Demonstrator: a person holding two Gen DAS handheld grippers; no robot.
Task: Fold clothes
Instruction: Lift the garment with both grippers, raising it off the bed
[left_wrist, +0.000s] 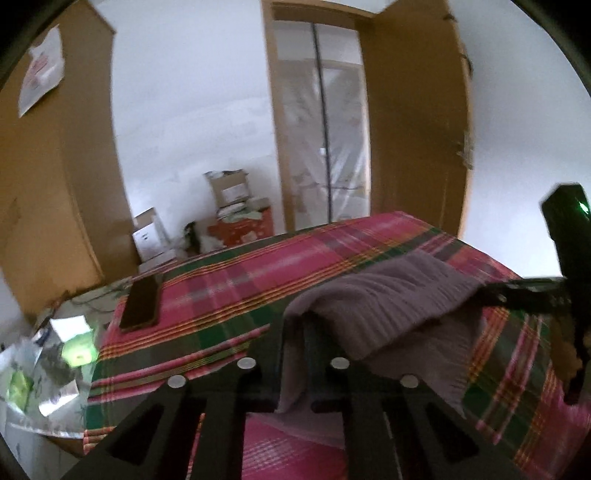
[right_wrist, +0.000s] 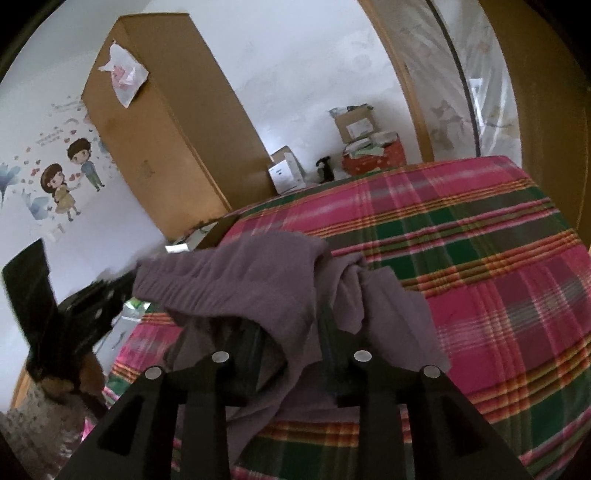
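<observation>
One mauve, ribbed knit garment (left_wrist: 384, 295) hangs in the air above the bed, strung between two black two-finger grippers, and under it lies one plaid bedspread in pink, green and orange checks (left_wrist: 229, 280). In the left wrist view, the left gripper (left_wrist: 293, 332) has its fingers clenched on a corner of the cloth, the fabric bunched tight between them and trailing down towards the camera. Over at the right edge of that same view the right gripper (left_wrist: 491, 295) reaches in sideways at the garment's far corner. From the right wrist view, that right gripper (right_wrist: 286, 325) has its two fingers standing apart, with folds of the purple knit draped over and between them; whether the pads press on the cloth here, I cannot tell. The left gripper (right_wrist: 110, 291) shows at the left of this view, at the elasticated edge of the garment (right_wrist: 240, 280). One dark flat phone (left_wrist: 140, 302) lies on the bedspread's near-left corner, well apart from the cloth. Behind the bed stands one tall brown wooden wardrobe (right_wrist: 166, 122) with one white paper sheet (right_wrist: 123, 74) stuck on it, and a stack of cardboard boxes (right_wrist: 356, 127) sits against the white wall.
</observation>
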